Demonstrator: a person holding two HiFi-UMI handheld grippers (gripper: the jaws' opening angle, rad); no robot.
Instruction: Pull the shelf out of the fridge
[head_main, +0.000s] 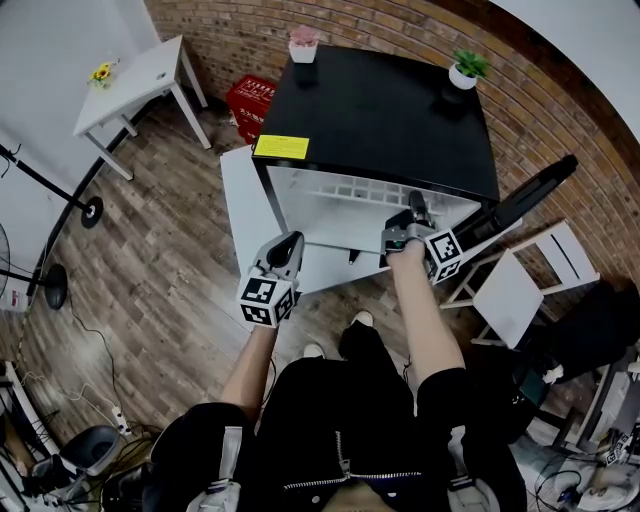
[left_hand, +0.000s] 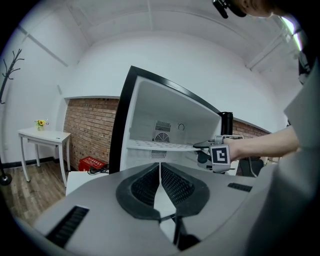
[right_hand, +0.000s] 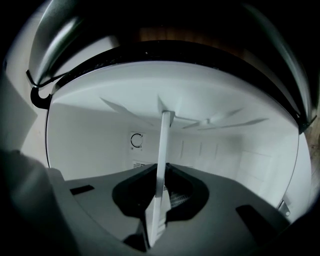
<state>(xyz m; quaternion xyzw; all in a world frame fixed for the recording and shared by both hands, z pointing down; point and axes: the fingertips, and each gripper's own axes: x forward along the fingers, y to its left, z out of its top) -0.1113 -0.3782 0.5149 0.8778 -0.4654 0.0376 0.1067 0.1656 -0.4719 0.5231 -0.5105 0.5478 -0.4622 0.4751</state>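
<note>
Right tongs (right_hand: 161, 172): pinching front edge of the shelf (left_hand: 160, 145), which sits level inside the fridge (head_main: 380, 110) | Left tongs (left_hand: 160, 170): pressed together, empty, set back | Judged: right hand nearer, draw straight toward you.

**Right claw clamped, left claw idle**

My right gripper (head_main: 417, 210) sits just right of centre in the head view. It is reached out ahead of my extended right forearm (head_main: 428, 315) and rolled onto its side. Its jaws are closed against the thin edge of the shelf (right_hand: 161, 150) that stands between them. My left gripper (head_main: 288, 248) hangs lower, left of centre, pointing nearly level, with its jaws pressed together on nothing. My left forearm (head_main: 248, 365) runs back toward the bottom of the frame.
</note>
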